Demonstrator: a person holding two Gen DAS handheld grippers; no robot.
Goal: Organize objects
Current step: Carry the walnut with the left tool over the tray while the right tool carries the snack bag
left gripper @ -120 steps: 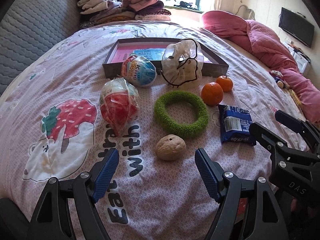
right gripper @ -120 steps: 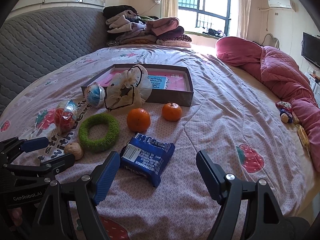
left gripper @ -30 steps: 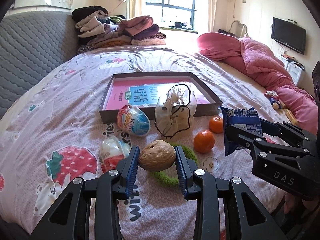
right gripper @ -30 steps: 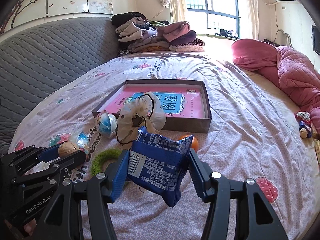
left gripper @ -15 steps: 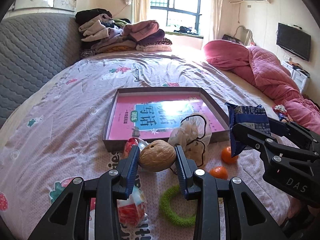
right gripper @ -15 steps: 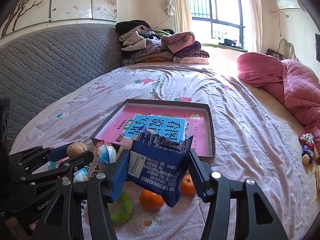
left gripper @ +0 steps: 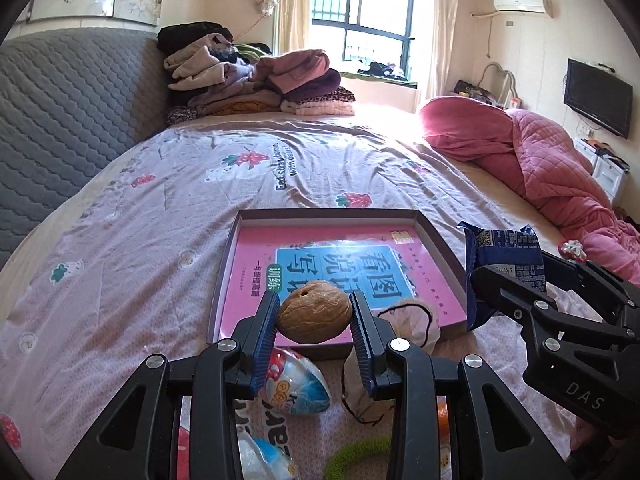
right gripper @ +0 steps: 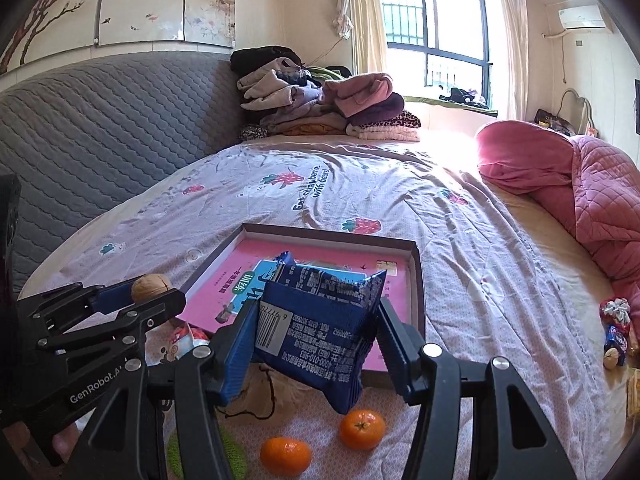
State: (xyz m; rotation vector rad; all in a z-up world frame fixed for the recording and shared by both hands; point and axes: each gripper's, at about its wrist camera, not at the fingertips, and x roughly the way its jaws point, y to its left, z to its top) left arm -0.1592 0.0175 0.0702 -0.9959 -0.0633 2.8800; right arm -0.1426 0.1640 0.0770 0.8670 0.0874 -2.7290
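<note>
My left gripper (left gripper: 314, 320) is shut on a brown walnut (left gripper: 314, 315) and holds it in the air over the near edge of a shallow grey box (left gripper: 434, 236) with a pink and blue book (left gripper: 256, 264) inside. My right gripper (right gripper: 316, 328) is shut on a blue snack packet (right gripper: 320, 320), held above the box's near edge (right gripper: 416, 280). The packet also shows at the right of the left wrist view (left gripper: 504, 256). The walnut shows at the left of the right wrist view (right gripper: 150, 286).
On the bedspread before the box lie two oranges (right gripper: 362, 428), a green ring (left gripper: 356, 456), a drawstring pouch (left gripper: 408, 328), a Kinder egg (left gripper: 296, 388) and a wrapped red toy. Folded clothes (left gripper: 256, 80) are stacked at the far end. A pink quilt (left gripper: 552, 172) lies at right.
Both grippers have moved forward and higher with the walnut and the packet, and now sit over the box's near edge. The loose items have dropped toward the bottom of both views.
</note>
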